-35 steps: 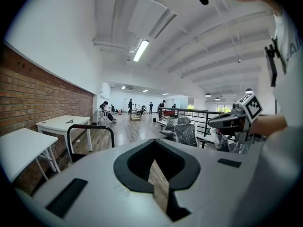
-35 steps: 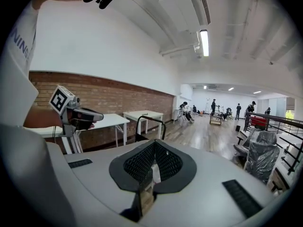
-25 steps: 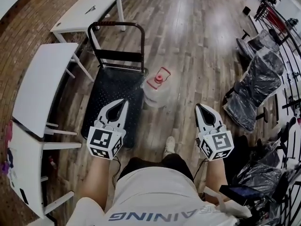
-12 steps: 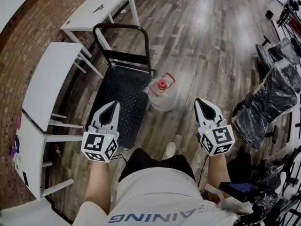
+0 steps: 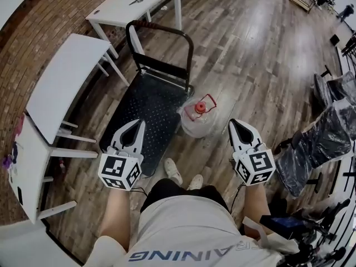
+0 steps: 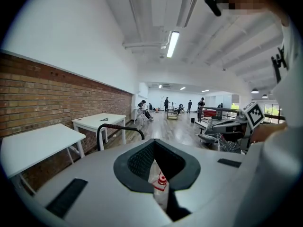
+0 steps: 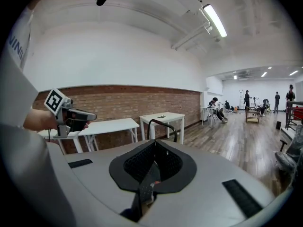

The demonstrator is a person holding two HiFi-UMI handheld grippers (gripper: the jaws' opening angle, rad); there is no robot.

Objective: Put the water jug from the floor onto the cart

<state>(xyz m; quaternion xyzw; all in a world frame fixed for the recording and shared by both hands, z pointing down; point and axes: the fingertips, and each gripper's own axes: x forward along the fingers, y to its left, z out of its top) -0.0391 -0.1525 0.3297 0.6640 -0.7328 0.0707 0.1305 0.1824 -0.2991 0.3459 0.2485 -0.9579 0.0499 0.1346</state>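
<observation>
The water jug (image 5: 198,118), clear with a red cap and red handle, stands upright on the wooden floor against the right edge of the black platform cart (image 5: 142,102). The cart's black push handle (image 5: 161,35) rises at its far end. My left gripper (image 5: 135,128) is held shut over the cart's near end, left of the jug. To the jug's right, my right gripper (image 5: 236,125) is also shut, with nothing in it. In the left gripper view the jug (image 6: 160,186) shows low through the gap behind the left gripper's (image 6: 154,143) joined tips. The right gripper (image 7: 155,143) faces the cart handle (image 7: 161,126).
Two white tables (image 5: 67,82) (image 5: 133,4) stand along the brick wall left of the cart. Plastic-wrapped chairs (image 5: 317,149) line the right side. The person's shoes (image 5: 172,171) are just behind the jug. People stand far down the hall.
The person has stepped forward: jug and cart now sit closer and more central in the head view. Both grippers travelled along, still shut, and now flank the jug more closely.
</observation>
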